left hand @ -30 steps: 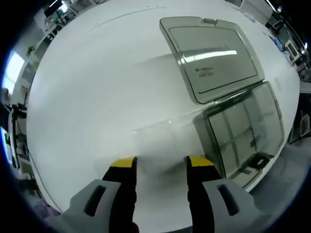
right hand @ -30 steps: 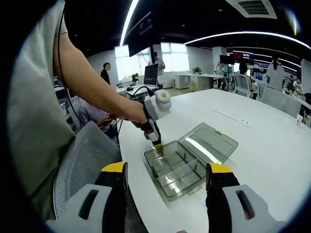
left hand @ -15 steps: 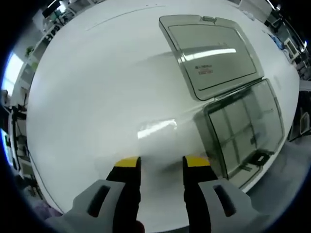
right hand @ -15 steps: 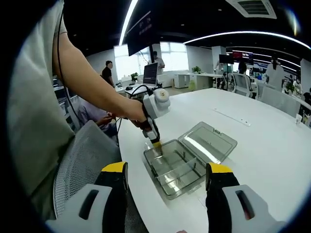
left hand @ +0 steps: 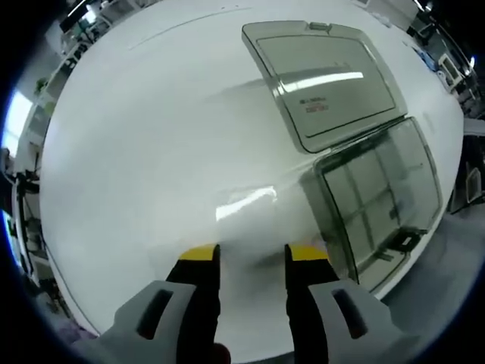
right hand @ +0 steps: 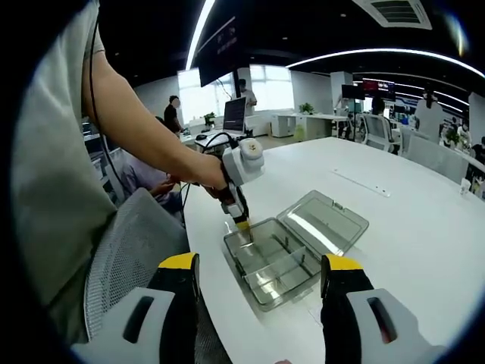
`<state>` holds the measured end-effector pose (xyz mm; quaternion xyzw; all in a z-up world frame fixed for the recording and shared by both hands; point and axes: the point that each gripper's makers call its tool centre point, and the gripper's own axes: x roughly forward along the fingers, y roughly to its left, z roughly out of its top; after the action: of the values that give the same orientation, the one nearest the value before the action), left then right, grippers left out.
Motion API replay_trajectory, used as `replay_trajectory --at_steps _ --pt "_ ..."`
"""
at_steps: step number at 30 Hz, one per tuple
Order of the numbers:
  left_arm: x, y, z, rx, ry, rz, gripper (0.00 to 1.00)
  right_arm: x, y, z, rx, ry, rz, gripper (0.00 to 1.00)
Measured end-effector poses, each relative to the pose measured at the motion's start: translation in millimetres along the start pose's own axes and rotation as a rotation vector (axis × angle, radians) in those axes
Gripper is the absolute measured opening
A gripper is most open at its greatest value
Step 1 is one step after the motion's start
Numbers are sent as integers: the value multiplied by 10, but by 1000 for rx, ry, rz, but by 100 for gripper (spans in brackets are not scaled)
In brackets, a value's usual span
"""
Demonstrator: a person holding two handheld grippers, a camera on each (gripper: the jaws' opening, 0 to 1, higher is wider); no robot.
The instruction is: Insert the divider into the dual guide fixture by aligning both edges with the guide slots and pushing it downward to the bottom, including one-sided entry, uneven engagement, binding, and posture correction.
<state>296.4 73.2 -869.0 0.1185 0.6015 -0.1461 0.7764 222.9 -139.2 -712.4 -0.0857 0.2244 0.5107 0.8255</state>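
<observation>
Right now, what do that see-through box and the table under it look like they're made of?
The box and its open lid look like smoky transparent plastic: the table shows through them and light strips glare on the lid. The table is smooth, glossy white, maybe laminate; I can't tell for sure.

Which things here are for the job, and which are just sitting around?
For the job: divider, box, open lid, left gripper.

Just around: table, mesh chair, monitor, far chairs.
</observation>
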Motion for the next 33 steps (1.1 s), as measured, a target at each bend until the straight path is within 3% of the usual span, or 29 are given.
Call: replay_trajectory --at_steps 21,33 --pt "-66 66 -70 2 -23 -30 29 -17 -12 -25 6 4 -6 62" --pt "-190 66 -11 -3 -89 -55 28 -6 -9 -4 7 0 -7 62"
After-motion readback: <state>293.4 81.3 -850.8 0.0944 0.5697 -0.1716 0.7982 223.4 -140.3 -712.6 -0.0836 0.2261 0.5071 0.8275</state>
